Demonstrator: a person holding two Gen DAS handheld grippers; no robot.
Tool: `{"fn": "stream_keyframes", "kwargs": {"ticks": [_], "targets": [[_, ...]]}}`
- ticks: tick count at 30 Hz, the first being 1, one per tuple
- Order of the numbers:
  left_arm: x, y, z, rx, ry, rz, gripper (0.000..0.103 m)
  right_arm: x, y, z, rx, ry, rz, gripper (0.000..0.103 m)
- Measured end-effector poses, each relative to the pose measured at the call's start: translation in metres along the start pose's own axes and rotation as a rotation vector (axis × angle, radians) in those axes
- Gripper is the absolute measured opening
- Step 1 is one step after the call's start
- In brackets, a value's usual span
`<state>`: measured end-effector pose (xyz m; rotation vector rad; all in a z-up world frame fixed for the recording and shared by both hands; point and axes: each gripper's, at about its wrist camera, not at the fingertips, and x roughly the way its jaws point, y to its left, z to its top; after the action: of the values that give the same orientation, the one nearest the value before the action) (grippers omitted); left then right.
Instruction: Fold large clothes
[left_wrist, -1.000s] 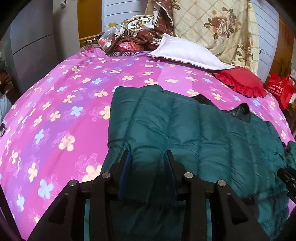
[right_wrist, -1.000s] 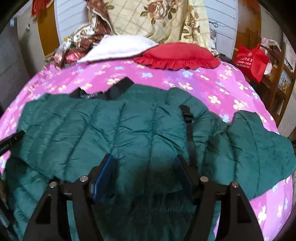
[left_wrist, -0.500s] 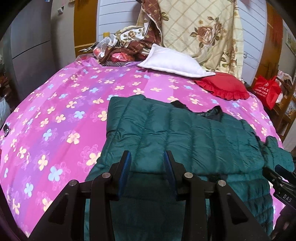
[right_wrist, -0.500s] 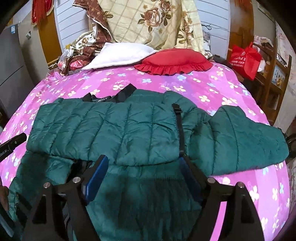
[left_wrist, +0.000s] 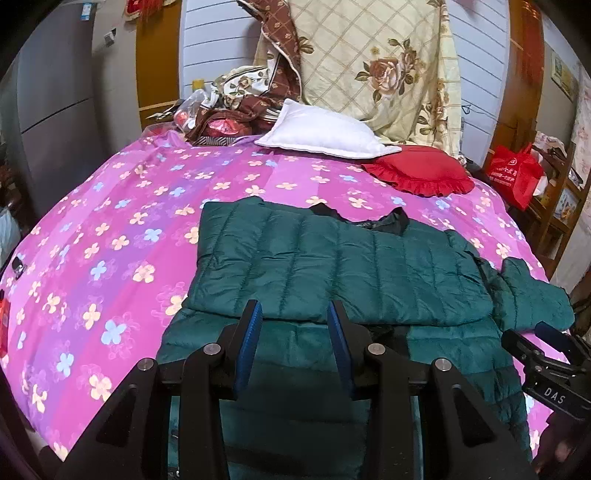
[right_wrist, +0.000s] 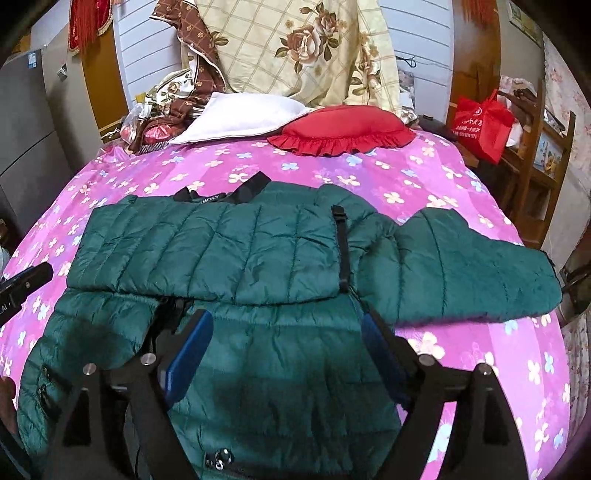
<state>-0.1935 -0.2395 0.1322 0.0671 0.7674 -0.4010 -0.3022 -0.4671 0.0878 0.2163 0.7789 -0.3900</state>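
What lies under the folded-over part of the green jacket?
Under the folded panel only the green jacket's lower half shows, on the pink bedspread. Whatever the flap covers, including the left sleeve, is hidden.

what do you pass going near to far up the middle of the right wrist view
right gripper → green puffer jacket → pink floral bedspread → red ruffled cushion → cream rose-print quilt

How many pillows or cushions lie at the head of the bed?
2: a white pillow on the left, and a red frilled cushion beside it to the right. The bedding heap may hide more.
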Motion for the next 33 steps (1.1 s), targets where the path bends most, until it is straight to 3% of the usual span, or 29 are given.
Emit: {"fn": "stream_keyframes", "kwargs": {"ticks": [13, 33], "targets": [[-0.01, -0.029, -0.006, 0.026, -0.007, -0.02, 0.019, -0.02, -0.02, -0.008, 0.027, -0.022, -0.019, 0.087], [0.011, -0.05, -0.015, 0.023, 0.041, -0.045, 0.019, -0.009, -0.046, -0.012, 0.042, 0.001, -0.064, 0.088]]}}
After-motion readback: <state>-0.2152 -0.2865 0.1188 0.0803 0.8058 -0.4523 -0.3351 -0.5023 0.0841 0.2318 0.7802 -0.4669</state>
